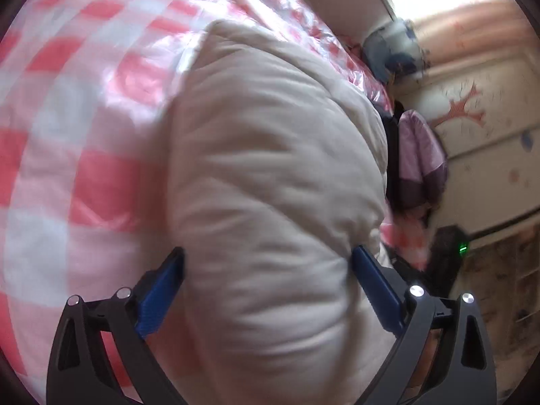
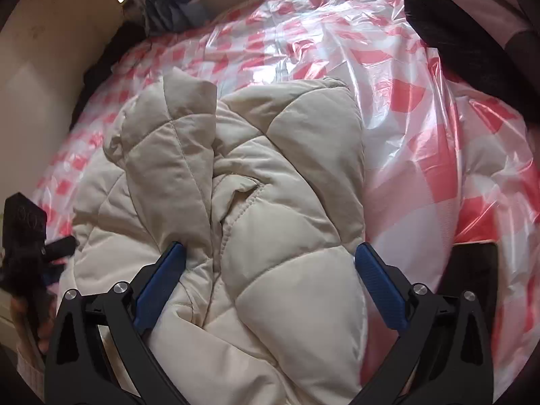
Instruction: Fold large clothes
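**Right wrist view: puffy jacket bunched, both grippers spread wide**

The cream quilted puffer jacket point(image 2: 236, 209) lies crumpled on the red-and-white checked plastic sheet point(image 2: 422, 108) over the bed. The right gripper point(image 2: 270, 266) straddles a thick fold, jaws wide apart, nothing clamped. The left gripper point(image 1: 268, 266) frames a padded bulk of the jacket point(image 1: 276, 168), jaws apart too, picture blurred. Risk, I'd say: slick padding squirts out of a shallow pinch, or the jaws snag the plastic sheet and drag it along

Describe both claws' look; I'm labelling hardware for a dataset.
Left claw and right claw look identical: black skeletal linkage arms with triangular cut-outs, silver round pivot pins, and ribbed blue pads on the fingers. No cables or sleeves visible.
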Tool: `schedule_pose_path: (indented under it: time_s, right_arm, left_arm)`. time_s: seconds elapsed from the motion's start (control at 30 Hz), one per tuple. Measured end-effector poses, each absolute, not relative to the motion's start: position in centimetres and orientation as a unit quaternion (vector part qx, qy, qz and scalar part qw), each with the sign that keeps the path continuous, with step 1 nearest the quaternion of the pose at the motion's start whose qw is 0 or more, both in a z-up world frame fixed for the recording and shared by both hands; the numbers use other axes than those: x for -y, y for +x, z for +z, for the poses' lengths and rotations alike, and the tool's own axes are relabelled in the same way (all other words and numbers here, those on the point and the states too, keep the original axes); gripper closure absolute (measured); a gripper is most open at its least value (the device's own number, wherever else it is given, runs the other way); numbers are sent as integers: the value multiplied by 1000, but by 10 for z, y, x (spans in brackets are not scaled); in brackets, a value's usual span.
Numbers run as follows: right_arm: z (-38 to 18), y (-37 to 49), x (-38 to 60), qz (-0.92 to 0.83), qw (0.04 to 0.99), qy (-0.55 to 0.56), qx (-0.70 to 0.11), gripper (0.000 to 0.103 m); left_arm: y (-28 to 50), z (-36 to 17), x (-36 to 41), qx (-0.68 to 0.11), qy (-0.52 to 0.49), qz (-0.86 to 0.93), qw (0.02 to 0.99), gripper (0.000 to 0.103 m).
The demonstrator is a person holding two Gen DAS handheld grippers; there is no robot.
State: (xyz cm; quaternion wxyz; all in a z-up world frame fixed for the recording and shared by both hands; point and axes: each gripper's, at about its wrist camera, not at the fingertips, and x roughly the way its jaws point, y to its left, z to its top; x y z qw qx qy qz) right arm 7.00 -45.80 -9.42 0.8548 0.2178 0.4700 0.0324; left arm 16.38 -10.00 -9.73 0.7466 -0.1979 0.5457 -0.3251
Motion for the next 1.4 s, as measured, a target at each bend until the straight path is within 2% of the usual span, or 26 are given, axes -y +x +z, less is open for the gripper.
schedule_pose_path:
  time_s: [0.13,0.3,0.4,0.47,0.57,0.63,0.8,0.87,0.97,1.0,1.07,1.17,1.27,1.33,1.4]
  right_arm:
    - [-98,95,432,43,862,248,-441,6]
    - [-87,138,345,152,857,270,-413,6]
    - [-98,150,298,166,851,207,-453,6]
    - [-106,146,294,162,857,175,-458,6]
    - [-122,137,306,153,836,169,-498,6]
    - [-113,138,315,122,823,148,-535,6]
    - [-26,175,303,133,876,142,-440,6]
    - [-15,207,286,139,879,138,-435,6]
    - [-56,262,260,95,866,103,-479,6]
    - [-89,278,256,97,854,103,-501,6]
    - [-130,286,269,106,832,166,-519,6]
    - [-119,277,278,107,828,178,-521,6]
    - [-74,236,292,135,842,189,-487,6]
    - [-48,190,287,145,855,160,-471,6]
    - [-64,156,274,129,848,100,-504,6]
  left_arm:
    - [156,-54,104,-493,-152,-344,785,13]
    - [155,0,34,-438,-93,-272,852,13]
    - [160,-20,-8,-481,-73,-217,846,13]
    - [163,-52,-27,-517,-79,-202,828,12]
    - [150,-62,-28,-499,-84,-230,831,12]
    - [151,-57,-22,-488,-75,-225,840,12]
    - [154,-58,-26,-484,-73,-218,844,12]
    - [156,-57,-24,-487,-72,-218,843,12]
    - [159,-60,-30,-488,-71,-218,843,10]
    - [160,-60,-30,-485,-73,-220,843,10]
    - [165,-61,-25,-482,-71,-222,845,9]
    - [168,-56,-25,-499,-64,-222,835,9]
    - [154,-39,-41,-473,-66,-215,852,9]
    - [145,-35,-49,-466,-68,-212,856,9]
    - [140,-43,-48,-477,-65,-215,850,8]
